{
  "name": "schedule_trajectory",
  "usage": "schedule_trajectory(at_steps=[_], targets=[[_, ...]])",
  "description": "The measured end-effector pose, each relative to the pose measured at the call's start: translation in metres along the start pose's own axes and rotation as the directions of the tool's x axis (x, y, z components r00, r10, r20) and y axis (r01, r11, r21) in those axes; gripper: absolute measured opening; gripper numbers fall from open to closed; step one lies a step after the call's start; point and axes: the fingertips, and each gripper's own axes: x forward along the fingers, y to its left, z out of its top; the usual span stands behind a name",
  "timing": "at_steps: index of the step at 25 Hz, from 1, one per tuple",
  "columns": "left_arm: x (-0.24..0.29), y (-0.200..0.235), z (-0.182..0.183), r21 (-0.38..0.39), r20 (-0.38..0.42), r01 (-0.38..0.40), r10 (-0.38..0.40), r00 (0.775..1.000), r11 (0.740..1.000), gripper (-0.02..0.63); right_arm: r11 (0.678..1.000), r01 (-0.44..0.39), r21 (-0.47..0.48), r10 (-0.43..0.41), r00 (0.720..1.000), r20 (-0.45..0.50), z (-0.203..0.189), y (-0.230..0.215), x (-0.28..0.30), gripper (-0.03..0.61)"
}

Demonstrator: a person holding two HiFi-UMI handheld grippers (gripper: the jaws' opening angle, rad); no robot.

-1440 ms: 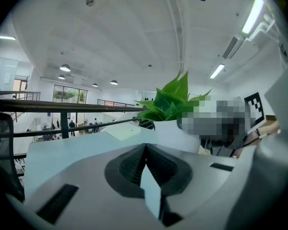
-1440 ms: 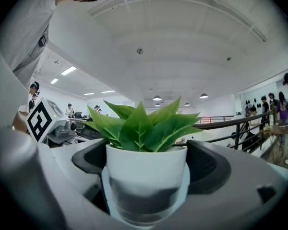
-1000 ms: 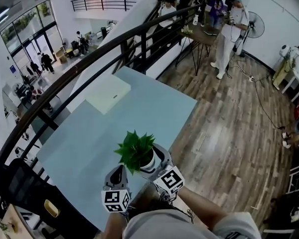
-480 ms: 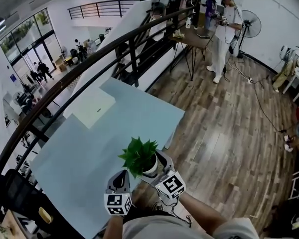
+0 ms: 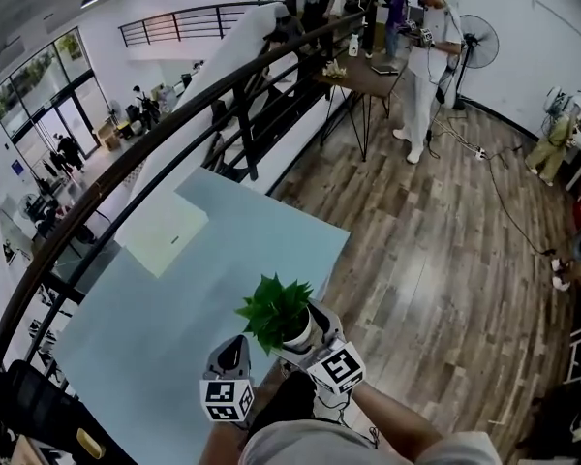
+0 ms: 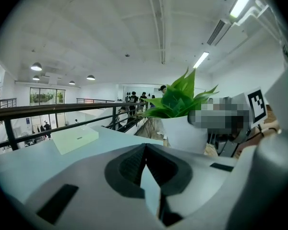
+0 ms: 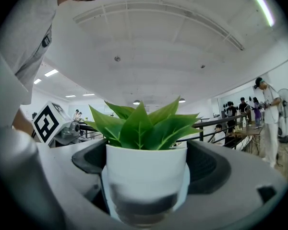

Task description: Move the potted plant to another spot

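The right gripper (image 5: 300, 333) is clamped on the potted plant (image 5: 274, 310), held up at the blue table's (image 5: 174, 308) near right edge. The left gripper (image 5: 232, 347) is closed and empty. Mid-carry, I'd say; next it needs lowering upright onto a bare spot.

Smooth pot (image 7: 146, 176), matt table (image 5: 174, 308), glossy wooden floor (image 5: 445, 231).

Potted plant (image 5: 274, 310): green leaves, white pot
Table (image 5: 155, 323): pale blue
Floor (image 5: 445, 250): brown wood-grain planks
Board (image 5: 162, 232): pale cream
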Motion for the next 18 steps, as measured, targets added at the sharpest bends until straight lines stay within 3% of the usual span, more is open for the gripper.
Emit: schedule_trajectory(at_steps=[7, 18], targets=[[0.083, -0.006, 0.033, -0.049, 0.016, 0.073, -0.072, 0.997, 0.996, 0.012, 0.999, 0.025, -0.04, -0.026, 0.999, -0.028, 0.017, -0.069, 0.024, 0.508], [0.153, 0.038, 0.054, -0.134, 0.037, 0.033, -0.029, 0.999, 0.99, 0.012, 0.995, -0.059, -0.083, 0.051, 0.994, -0.101, 0.017, -0.125, 0.097, 0.508]])
